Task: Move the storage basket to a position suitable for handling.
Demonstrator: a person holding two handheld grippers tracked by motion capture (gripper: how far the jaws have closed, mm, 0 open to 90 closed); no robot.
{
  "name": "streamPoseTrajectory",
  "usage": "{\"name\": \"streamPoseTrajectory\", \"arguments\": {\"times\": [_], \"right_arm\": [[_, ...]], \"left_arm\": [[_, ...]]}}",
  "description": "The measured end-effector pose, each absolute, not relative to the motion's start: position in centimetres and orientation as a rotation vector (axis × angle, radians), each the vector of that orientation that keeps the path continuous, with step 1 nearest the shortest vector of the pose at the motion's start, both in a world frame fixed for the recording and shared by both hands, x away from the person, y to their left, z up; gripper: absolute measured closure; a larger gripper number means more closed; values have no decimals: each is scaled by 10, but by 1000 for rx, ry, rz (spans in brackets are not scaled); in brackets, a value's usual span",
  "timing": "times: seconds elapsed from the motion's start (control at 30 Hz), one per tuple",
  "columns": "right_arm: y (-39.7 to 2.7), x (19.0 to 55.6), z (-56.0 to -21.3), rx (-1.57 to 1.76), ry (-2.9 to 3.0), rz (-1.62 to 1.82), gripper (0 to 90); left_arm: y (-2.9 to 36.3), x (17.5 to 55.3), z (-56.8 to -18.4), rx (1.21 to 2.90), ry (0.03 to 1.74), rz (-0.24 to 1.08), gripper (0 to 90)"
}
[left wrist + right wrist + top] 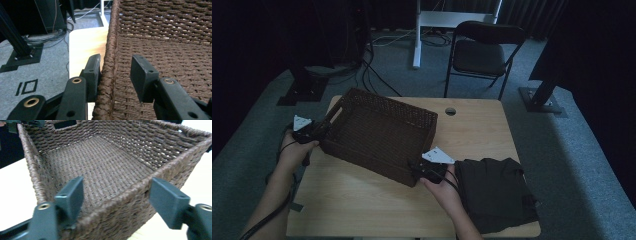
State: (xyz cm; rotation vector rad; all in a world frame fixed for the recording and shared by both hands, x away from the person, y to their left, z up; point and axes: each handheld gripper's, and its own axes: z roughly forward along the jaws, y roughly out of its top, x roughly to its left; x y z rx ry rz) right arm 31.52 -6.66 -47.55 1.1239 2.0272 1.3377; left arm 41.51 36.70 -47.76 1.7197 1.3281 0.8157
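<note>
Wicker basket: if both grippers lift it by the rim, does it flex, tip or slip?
The wicker basket looks tightly woven with a thick braided rim, so probably fairly stiff, with slight give. It is empty, so likely light. The left gripper and right gripper straddle opposite ends, so tipping seems unlikely; the coarse weave should resist slipping.

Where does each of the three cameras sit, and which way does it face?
High view: above the person's side, looking forward and down on the table; both forearms, left gripper and right gripper show.
Left gripper view: rides the left gripper, looking along its jaws, which straddle the basket wall.
Right gripper view: rides the right gripper, looking over the rim into the basket.
All three share the woven basket.
</note>
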Motion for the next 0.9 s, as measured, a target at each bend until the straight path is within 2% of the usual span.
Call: {"name": "streamPoseTrajectory", "arguments": {"times": [0.1,0.4,0.47,0.9], "right_arm": [[-66,315,-475,1142,2021,1317,331],[-70,319,-478,1228,1967,1327,388],[-70,320,-478,1228,1961,1300,406],[-79,328,-476,1277,1917,1188,542]], "left_arm": [[367,413,-476,1734,1339,815,647],[365,404,-477,1706,1352,808,670],[364,401,-476,1704,1359,813,721],[351,379,-475,1690,1386,794,726]]}}
